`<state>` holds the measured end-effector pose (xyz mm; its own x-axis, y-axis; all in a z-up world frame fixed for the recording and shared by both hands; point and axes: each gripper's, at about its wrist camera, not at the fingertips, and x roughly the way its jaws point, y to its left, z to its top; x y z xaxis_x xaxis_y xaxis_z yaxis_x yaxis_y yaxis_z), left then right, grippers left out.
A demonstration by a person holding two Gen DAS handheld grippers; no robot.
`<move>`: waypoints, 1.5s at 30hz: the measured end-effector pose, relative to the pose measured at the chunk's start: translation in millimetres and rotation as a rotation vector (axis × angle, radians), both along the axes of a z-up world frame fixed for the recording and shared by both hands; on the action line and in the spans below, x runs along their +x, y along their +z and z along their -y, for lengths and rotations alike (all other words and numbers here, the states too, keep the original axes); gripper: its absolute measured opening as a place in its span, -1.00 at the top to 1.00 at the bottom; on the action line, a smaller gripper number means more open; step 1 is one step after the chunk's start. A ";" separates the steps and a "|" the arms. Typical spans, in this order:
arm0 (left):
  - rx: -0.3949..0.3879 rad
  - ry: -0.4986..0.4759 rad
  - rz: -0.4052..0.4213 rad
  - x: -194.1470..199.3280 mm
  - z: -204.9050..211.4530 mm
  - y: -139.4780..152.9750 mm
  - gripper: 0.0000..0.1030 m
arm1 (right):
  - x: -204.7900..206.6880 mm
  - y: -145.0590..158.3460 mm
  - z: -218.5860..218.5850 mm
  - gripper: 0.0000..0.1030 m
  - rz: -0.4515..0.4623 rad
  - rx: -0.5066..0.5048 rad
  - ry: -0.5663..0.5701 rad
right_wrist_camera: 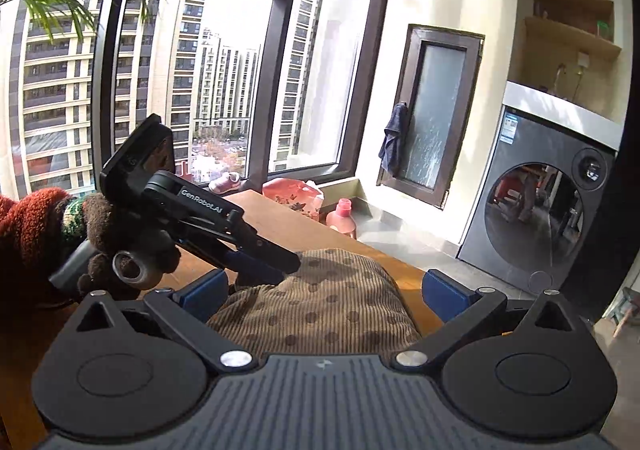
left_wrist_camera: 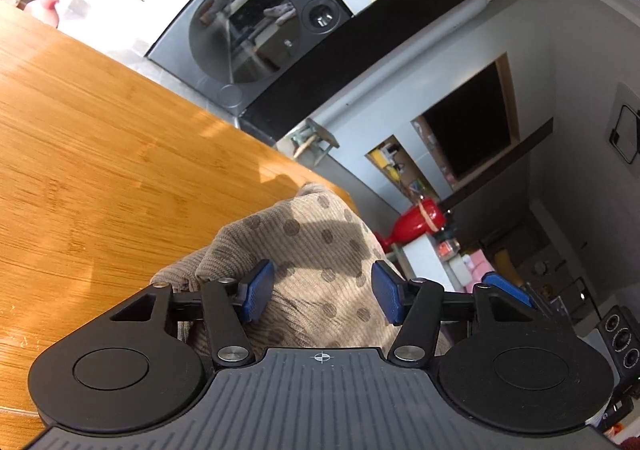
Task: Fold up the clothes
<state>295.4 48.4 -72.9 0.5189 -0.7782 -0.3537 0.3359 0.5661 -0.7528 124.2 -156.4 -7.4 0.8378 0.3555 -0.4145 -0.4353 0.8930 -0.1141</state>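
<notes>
Left wrist view: both grippers, left gripper [left_wrist_camera: 323,292] and right gripper [right_wrist_camera: 325,295], gape over the spotted garment [left_wrist_camera: 320,274] (tabletop).

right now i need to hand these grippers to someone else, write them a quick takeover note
Left gripper: open, hanging over the brown dotted garment, gripping nothing.
Right gripper: open, also over the garment, gripping nothing.
The garment lies bunched in a compact bundle at the corner of the wooden table; the left gripper shows in the right wrist view, reaching in from the side over it.
Done: it looks at least partly folded, but I cannot tell how many folds.
Left: check the fold, square it up, then probably set it aside.
</notes>
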 end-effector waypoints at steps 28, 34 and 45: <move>0.092 0.017 0.051 4.1 24.4 19.3 -0.53 | 17.0 -76.2 -42.6 -1.00 -0.215 -0.067 -0.218; 0.107 0.017 0.056 4.5 20.7 12.0 -0.53 | 17.8 -74.6 -41.5 -1.00 -0.219 -0.070 -0.213; 0.059 0.023 0.041 9.4 13.7 4.9 -0.50 | 15.3 -44.1 -29.5 -1.00 -0.200 -0.006 -0.169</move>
<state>304.7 34.6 -68.0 0.5515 -0.7444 -0.3763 0.3522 0.6168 -0.7040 139.5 -126.9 -51.6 0.7864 0.2147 -0.5792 -0.2946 0.9545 -0.0463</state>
